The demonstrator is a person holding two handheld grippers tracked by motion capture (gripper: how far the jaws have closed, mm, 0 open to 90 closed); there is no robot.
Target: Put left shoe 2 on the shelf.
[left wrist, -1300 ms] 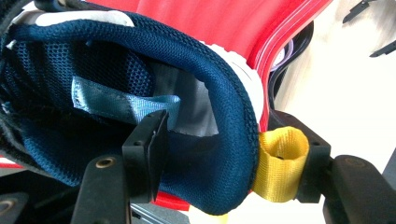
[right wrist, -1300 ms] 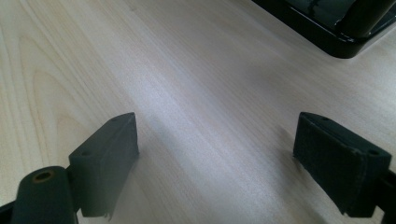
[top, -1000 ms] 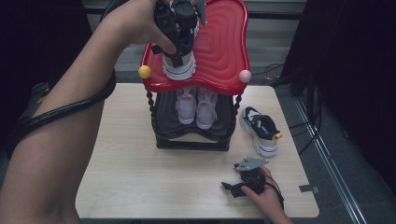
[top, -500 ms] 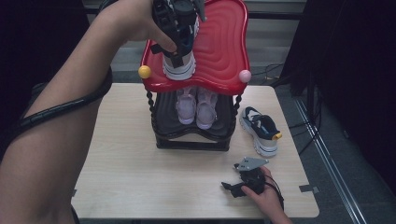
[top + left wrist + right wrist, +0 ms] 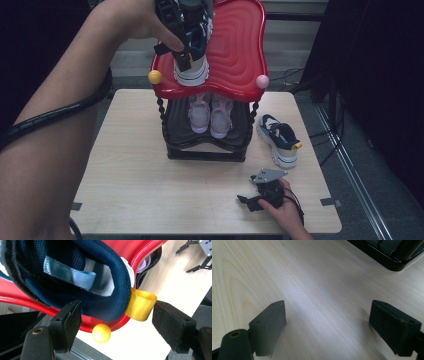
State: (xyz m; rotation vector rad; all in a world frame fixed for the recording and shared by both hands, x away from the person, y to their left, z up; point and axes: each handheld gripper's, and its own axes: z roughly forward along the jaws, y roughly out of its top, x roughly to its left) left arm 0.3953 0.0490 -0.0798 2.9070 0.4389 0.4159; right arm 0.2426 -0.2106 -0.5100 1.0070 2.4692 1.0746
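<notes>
text: none readable | checked: shoe [image 5: 190, 60], rack [image 5: 235, 45], table [image 5: 140, 180] | labels, brands, numbers, signs: none legible

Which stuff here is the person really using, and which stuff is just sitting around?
In use:
- left gripper, jaws just been opening, heel between them but not pinched
- navy sneaker with the yellow heel loop
- red top shelf it sits on

Just sitting around:
- pink shoes on the lower shelf
- second navy sneaker on the table
- right gripper, open, holding nothing
</notes>
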